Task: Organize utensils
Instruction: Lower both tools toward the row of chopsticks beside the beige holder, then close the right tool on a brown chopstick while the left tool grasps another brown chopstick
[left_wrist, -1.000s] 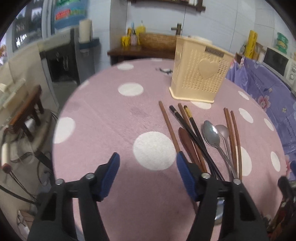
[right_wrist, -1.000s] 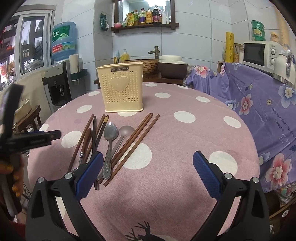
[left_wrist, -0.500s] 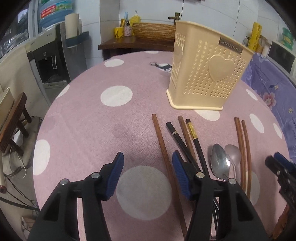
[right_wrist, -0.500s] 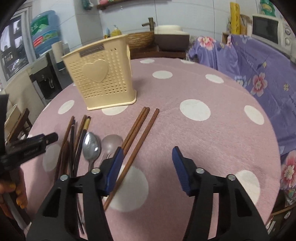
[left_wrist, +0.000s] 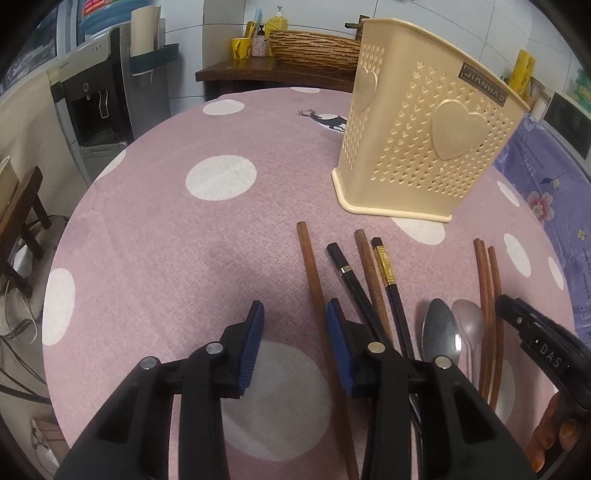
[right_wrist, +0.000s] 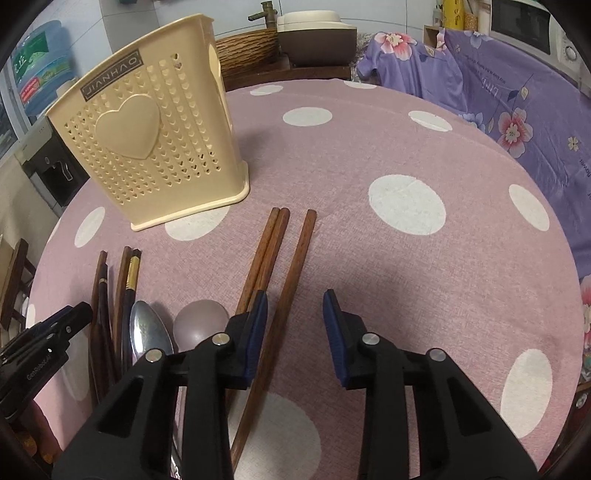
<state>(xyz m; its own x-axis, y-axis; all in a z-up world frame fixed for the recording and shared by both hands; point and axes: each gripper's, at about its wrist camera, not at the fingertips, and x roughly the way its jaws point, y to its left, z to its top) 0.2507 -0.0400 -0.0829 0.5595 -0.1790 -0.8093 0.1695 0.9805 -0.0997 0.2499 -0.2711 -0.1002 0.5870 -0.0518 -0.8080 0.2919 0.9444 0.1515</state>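
A cream perforated utensil holder (left_wrist: 421, 140) with heart shapes stands upright on the pink dotted table; it also shows in the right wrist view (right_wrist: 147, 147). In front of it lie brown chopsticks (left_wrist: 314, 280), black chopsticks (left_wrist: 388, 280), two metal spoons (left_wrist: 439, 332) and three more brown chopsticks (right_wrist: 280, 266). My left gripper (left_wrist: 295, 321) is open and empty, low over the table, its right finger beside the leftmost brown chopstick. My right gripper (right_wrist: 295, 310) is open and empty, with one brown chopstick (right_wrist: 295, 280) lying between its fingers.
The round table (right_wrist: 406, 199) carries a pink cloth with white dots. A purple flowered cover (right_wrist: 517, 96) lies at the right. A water dispenser (left_wrist: 99, 96) and a wooden stool (left_wrist: 18, 221) stand off the table's left. A wooden sideboard (left_wrist: 273, 70) is behind.
Both grippers have moved forward and down towards the utensils and the holder. The right gripper's fingers have narrowed from wide open and now straddle one brown chopstick.
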